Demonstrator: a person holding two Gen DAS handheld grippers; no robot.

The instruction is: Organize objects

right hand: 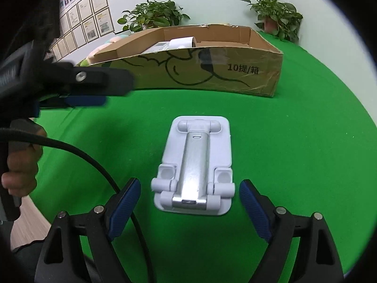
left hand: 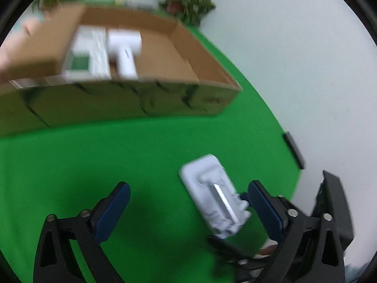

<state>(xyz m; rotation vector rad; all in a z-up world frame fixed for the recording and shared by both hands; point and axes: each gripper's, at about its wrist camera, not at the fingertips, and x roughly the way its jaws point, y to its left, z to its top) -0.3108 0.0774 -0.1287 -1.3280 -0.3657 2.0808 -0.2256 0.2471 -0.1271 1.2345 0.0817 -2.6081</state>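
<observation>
A white folding phone stand point(right hand: 195, 165) with a silver arm lies flat on the green cloth point(right hand: 294, 153). My right gripper point(right hand: 189, 184) stands open just above its near end, one blue pad on each side, and gaps show on both sides. My left gripper point(left hand: 188, 188) is open too. In the blurred left wrist view the stand point(left hand: 214, 195) lies close to the left gripper's right finger point(left hand: 259, 200); whether they touch I cannot tell. In the right wrist view the left gripper point(right hand: 113, 92) reaches in from the left, above the cloth.
A low open cardboard box point(right hand: 212, 70) stands across the far side, with white items point(left hand: 124, 47) inside. Potted plants point(right hand: 153, 14) and a pink plush point(right hand: 106, 44) sit behind it. A hand point(right hand: 21, 165) and a black cable point(right hand: 82, 155) are at the left. The cloth's edge point(left hand: 289, 165) runs close on the right.
</observation>
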